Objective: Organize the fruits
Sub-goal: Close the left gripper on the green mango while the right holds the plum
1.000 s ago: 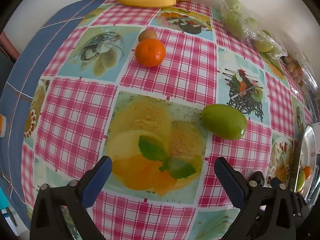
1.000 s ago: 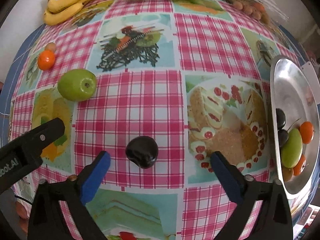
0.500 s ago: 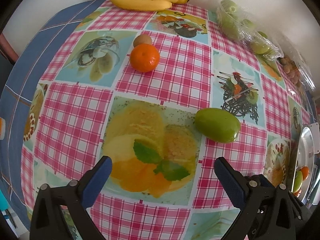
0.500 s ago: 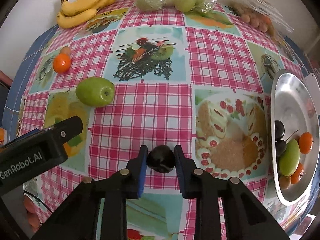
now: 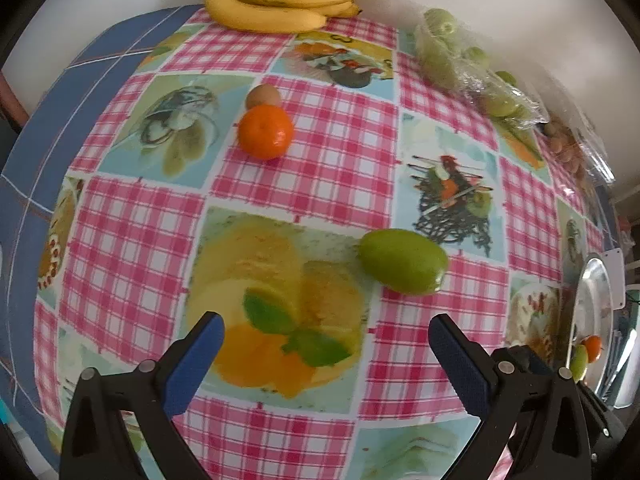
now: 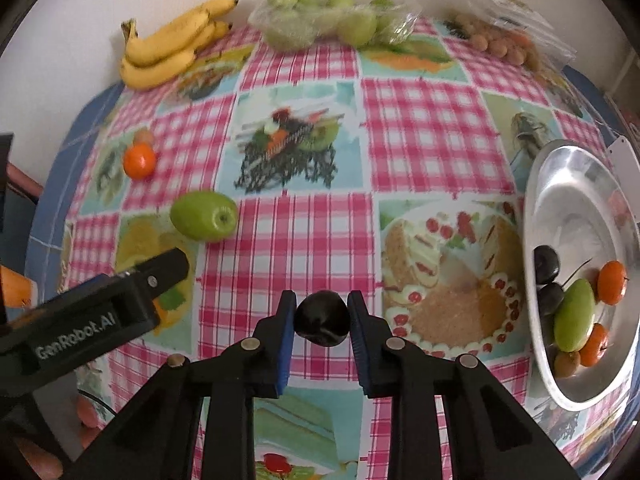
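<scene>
**A:** What fills the scene?

**B:** A table under a checked tablecloth (image 6: pixel 312 240), pink-and-white squares alternating with printed food pictures. At its right edge sits a metal bowl (image 6: pixel 576 184), shiny and tilted in the right wrist view.

**A:** And along the back?

**B:** A bunch of bananas (image 6: pixel 172 52) by the wall, beside it a clear bag of green fruits (image 6: pixel 332 24), then another clear bag of small brownish fruits (image 6: pixel 500 40), too blurred to name.

**A:** Loose fruit?

**B:** A green mango-like fruit (image 5: pixel 402 261) lies on the cloth ahead of the left gripper (image 5: pixel 326 340), apart from it. Further back a tangerine (image 5: pixel 265 131) touches a small brown fruit (image 5: pixel 263 96) behind it.

**A:** The left tongs?

**B:** Spread wide, nothing between the blue pads, only cloth below.

**A:** The right ones?

**B:** The right gripper (image 6: pixel 322 312) is clamped on a dark plum (image 6: pixel 322 318); its pads press both sides. The jaws have just been closing onto it. The plum hangs over the checked square left of the printed cake, well apart from the bowl.

**A:** What's in the bowl?

**B:** Two dark plums (image 6: pixel 546 264), a green fruit (image 6: pixel 574 316), several tangerines (image 6: pixel 612 276) and a small brown fruit (image 6: pixel 566 362), all crowded at its lower end.
</scene>
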`<action>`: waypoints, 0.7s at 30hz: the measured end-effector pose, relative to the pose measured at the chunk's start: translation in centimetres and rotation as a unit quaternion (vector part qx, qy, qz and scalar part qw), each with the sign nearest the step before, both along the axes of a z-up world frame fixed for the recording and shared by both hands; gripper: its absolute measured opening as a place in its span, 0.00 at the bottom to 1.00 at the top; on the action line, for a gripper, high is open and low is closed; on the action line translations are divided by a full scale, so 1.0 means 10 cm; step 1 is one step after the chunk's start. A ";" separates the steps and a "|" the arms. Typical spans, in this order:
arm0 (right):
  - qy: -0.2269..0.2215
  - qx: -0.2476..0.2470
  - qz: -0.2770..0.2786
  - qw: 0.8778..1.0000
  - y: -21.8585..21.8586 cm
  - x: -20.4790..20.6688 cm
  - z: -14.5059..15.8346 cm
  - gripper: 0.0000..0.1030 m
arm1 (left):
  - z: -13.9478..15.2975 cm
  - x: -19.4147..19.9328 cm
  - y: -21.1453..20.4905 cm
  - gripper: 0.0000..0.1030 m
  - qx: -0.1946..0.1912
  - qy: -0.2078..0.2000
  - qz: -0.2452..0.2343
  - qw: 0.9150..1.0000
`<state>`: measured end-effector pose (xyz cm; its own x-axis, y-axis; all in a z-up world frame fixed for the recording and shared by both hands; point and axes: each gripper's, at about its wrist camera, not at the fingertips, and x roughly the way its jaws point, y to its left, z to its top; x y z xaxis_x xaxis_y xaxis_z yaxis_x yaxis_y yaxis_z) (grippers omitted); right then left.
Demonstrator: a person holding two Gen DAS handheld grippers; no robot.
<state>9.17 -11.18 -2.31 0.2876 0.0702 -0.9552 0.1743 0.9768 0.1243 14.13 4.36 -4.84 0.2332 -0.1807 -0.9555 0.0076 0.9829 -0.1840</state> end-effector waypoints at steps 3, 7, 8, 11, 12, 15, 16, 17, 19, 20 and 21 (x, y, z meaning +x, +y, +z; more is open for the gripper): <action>-0.012 -0.014 -0.010 1.000 -0.10 0.00 0.09 0.26 | 0.02 0.02 -0.07 1.00 -0.004 -0.006 -0.009 1.000; -0.017 -0.008 -0.032 0.999 -0.25 0.01 0.15 0.26 | 0.07 0.05 -0.17 0.99 -0.014 -0.031 -0.020 0.999; -0.018 -0.010 -0.035 0.999 -0.27 0.01 0.15 0.26 | 0.09 0.07 -0.19 0.99 -0.016 -0.037 -0.024 0.999; -0.026 -0.013 -0.042 0.999 -0.33 0.01 0.19 0.27 | 0.11 0.10 -0.31 0.95 -0.008 -0.057 -0.046 0.997; -0.028 -0.011 -0.043 0.999 -0.34 0.03 0.20 0.27 | 0.10 0.11 -0.34 0.91 -0.004 -0.061 -0.056 0.997; -0.032 -0.007 -0.046 0.998 -0.38 0.04 0.22 0.27 | 0.04 0.16 -0.42 0.89 0.004 -0.066 -0.074 0.995; -0.032 -0.007 -0.047 0.998 -0.38 0.04 0.22 0.27 | 0.03 0.17 -0.43 0.88 0.007 -0.068 -0.077 0.995; -0.031 -0.005 -0.047 0.998 -0.40 0.04 0.22 0.26 | 0.02 0.17 -0.44 0.87 0.010 -0.070 -0.080 0.994; -0.031 -0.003 -0.047 0.998 -0.41 0.06 0.21 0.26 | 0.00 0.21 -0.46 0.85 0.018 -0.076 -0.087 0.993; -0.030 -0.002 -0.047 0.998 -0.42 0.06 0.21 0.26 | -0.02 0.22 -0.47 0.85 0.022 -0.079 -0.088 0.993; -0.030 0.000 -0.048 0.998 -0.42 0.07 0.21 0.26 | -0.03 0.23 -0.48 0.85 0.025 -0.081 -0.089 0.992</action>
<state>9.83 -15.38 -0.24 0.3507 0.0401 -0.9356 0.2594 0.9558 0.1382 16.46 -0.42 -5.09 0.3540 -0.1862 -0.9165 0.2074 0.9712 -0.1172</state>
